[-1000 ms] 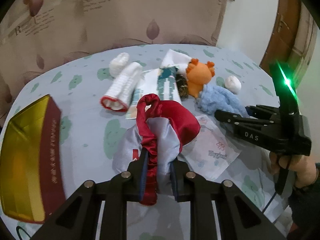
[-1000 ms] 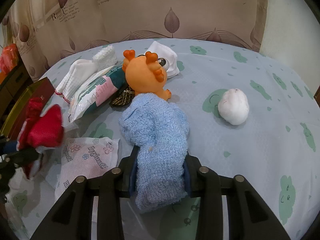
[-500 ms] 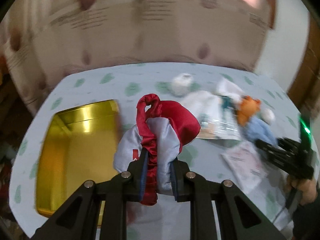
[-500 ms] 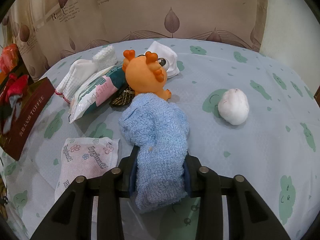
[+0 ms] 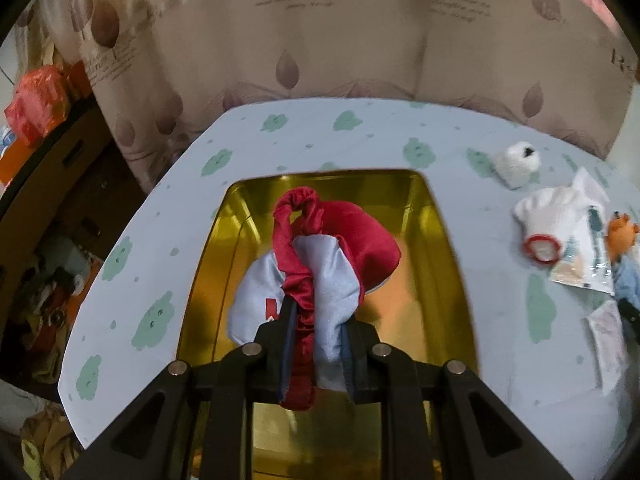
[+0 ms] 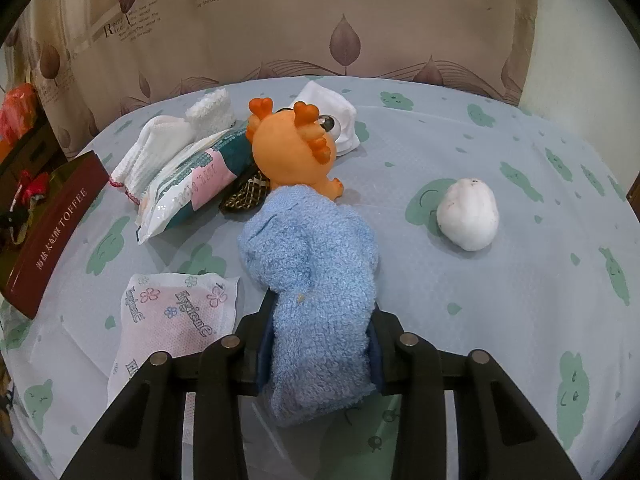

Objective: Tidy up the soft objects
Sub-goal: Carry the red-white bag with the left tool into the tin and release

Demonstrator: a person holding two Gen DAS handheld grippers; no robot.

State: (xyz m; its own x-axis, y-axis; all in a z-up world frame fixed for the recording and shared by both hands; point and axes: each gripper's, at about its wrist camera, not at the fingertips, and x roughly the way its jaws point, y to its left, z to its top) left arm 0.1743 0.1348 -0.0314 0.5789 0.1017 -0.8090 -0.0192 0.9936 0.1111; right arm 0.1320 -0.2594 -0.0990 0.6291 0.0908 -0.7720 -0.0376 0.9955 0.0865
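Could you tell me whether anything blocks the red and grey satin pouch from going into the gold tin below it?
Nothing visible does. The left hand-held gripper holds the satin pouch directly over the open gold tin, whose visible interior looks bare.

- Left tool (image 5: 316,350): black two-finger tool pitched steeply downward, jaws drawn close and clamped on a red and pale grey satin cloth bundle (image 5: 320,264), which stands up between the pads.
- Right tool (image 6: 320,354): black two-finger tool, likewise pitched downward, jaws closed on a fluffy light blue towel (image 6: 316,276).
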